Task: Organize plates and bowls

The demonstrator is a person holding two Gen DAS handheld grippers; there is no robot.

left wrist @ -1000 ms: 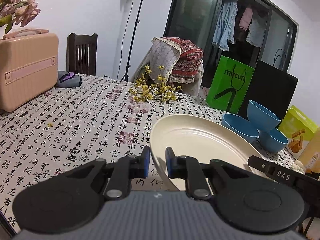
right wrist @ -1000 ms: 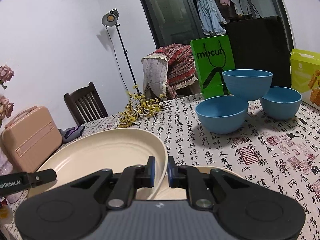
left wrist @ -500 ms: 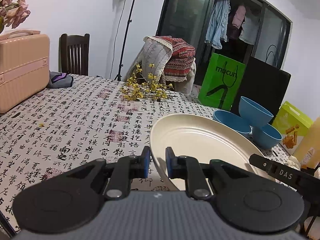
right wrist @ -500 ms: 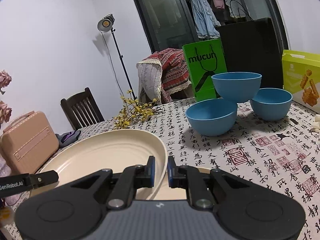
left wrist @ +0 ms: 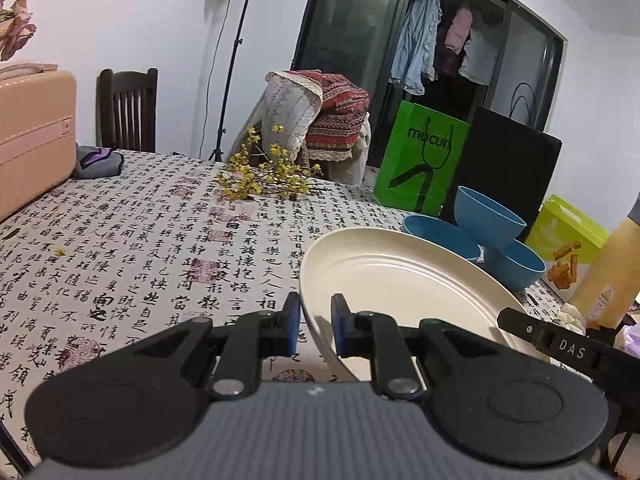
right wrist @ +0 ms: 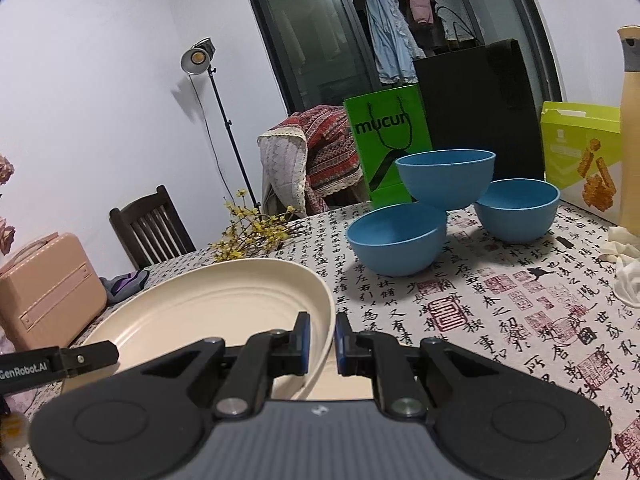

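A cream plate (left wrist: 400,280) (right wrist: 220,312) hangs tilted above the calligraphy-print tablecloth (left wrist: 160,264), held from both sides. My left gripper (left wrist: 316,328) is shut on its left rim. My right gripper (right wrist: 322,340) is shut on the opposite rim. A cream surface, perhaps a second plate (right wrist: 344,384), shows just under the held one in the right wrist view. Three blue bowls stand beyond it: one (right wrist: 400,240) nearest, one (right wrist: 516,210) to the right, and a third (right wrist: 446,178) resting on top of both.
A pink suitcase (right wrist: 48,292) and a dark chair (right wrist: 148,228) are at the left. Yellow flower sprigs (left wrist: 264,176) lie mid-table. Green bag (right wrist: 386,140), black bag (right wrist: 480,112), yellow-green box (right wrist: 580,148), tall yellow bottle (right wrist: 630,132) and crumpled white paper (right wrist: 624,256) crowd the far right.
Both views have swung a little to the right with the plate still gripped. The suitcase slid toward the left edge, and the bottle came into the right wrist view.
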